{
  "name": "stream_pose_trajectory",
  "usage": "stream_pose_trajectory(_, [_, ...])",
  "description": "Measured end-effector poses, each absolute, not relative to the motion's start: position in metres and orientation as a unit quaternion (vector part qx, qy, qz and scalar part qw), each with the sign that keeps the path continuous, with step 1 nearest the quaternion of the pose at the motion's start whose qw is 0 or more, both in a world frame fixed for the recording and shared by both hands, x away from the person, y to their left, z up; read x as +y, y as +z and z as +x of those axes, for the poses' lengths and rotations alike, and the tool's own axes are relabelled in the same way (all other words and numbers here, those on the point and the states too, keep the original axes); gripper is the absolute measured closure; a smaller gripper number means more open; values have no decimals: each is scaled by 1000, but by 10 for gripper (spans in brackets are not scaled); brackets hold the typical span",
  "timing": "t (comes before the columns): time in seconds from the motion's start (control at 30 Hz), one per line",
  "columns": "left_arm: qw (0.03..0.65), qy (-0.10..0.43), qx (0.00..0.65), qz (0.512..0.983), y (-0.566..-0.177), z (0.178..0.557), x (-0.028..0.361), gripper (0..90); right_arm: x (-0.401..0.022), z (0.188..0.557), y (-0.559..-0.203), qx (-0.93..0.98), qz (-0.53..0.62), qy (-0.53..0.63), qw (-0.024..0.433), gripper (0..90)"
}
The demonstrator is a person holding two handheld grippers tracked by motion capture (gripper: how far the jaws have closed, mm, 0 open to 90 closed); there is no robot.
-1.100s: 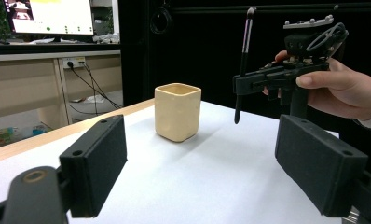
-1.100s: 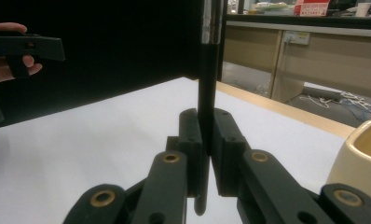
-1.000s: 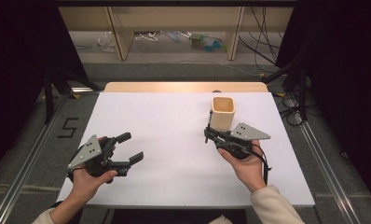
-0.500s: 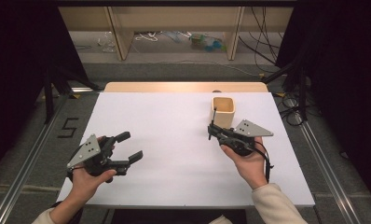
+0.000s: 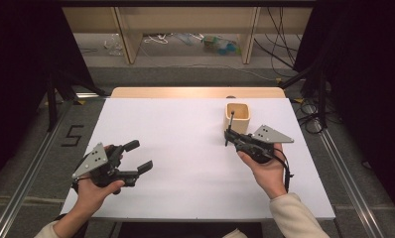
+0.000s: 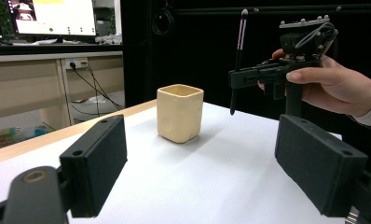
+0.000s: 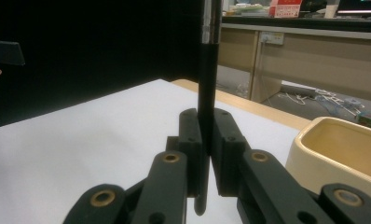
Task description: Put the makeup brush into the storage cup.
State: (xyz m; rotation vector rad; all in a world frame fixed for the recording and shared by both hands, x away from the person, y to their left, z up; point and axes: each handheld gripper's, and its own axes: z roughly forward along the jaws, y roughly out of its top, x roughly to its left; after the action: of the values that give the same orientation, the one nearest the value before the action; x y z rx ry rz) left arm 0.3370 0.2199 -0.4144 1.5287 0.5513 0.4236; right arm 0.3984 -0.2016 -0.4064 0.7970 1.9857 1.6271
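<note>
Grasped and upright: slim black-handled makeup brush (image 7: 207,93) clenched in right hand-held gripper (image 5: 230,135), just beside cream square ceramic cup (image 5: 238,117) on white surface (image 5: 185,148). Left to do, seemingly: lowering into cup. Left hand-held gripper (image 5: 138,156) released, empty, well apart. Bristle tip plain in left gripper view; pinch on handle plain in right gripper view.
</note>
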Motion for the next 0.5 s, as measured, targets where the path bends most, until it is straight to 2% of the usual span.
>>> stream_pose_trajectory(0.37, [667, 187, 243, 679, -415, 338, 220, 166, -204, 401, -407, 713, 295, 591, 234, 841])
stream_pose_trajectory(0.5, [668, 188, 243, 678, -415, 337, 220, 166, -204, 401, -407, 713, 300, 592, 224, 842])
